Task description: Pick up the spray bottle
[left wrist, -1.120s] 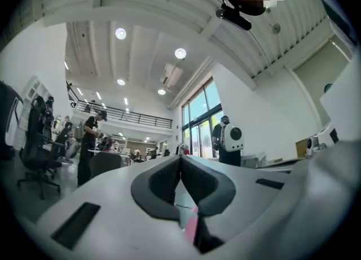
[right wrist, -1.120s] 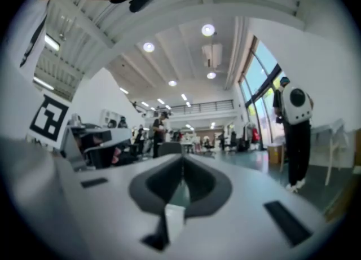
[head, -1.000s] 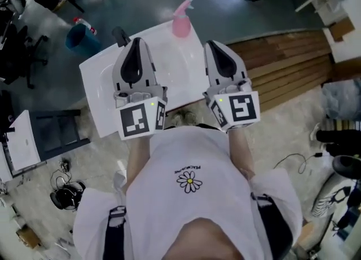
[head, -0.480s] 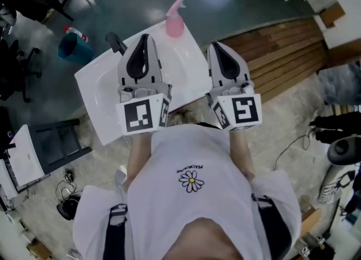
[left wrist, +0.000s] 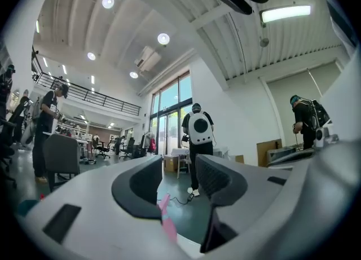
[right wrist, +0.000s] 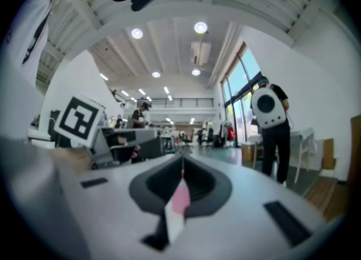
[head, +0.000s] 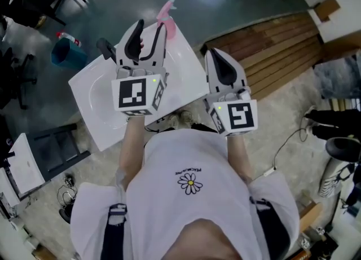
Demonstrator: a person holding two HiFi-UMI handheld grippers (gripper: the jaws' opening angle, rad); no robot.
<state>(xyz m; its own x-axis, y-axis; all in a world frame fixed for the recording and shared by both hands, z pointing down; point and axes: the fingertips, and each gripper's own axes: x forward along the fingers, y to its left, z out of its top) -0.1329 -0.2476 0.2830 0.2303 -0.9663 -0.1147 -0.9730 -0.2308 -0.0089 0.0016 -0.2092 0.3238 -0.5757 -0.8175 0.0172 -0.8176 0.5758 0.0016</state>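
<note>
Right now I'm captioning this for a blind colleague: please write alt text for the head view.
Seen from above, a person's left gripper reaches over a white table toward a pink spray bottle at its far edge; its jaws have just been opening and grip nothing. The right gripper, jaws shut, hangs beside the table.

No legible text or labels

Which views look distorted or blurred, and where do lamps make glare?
Head view: even light, mild bending at edges. Left gripper view: strong fisheye, dark corners, bright round ceiling lamps; the pink plastic spray bottle blurs between its jaws. Right gripper view: same fisheye, near jaws soft.
</note>
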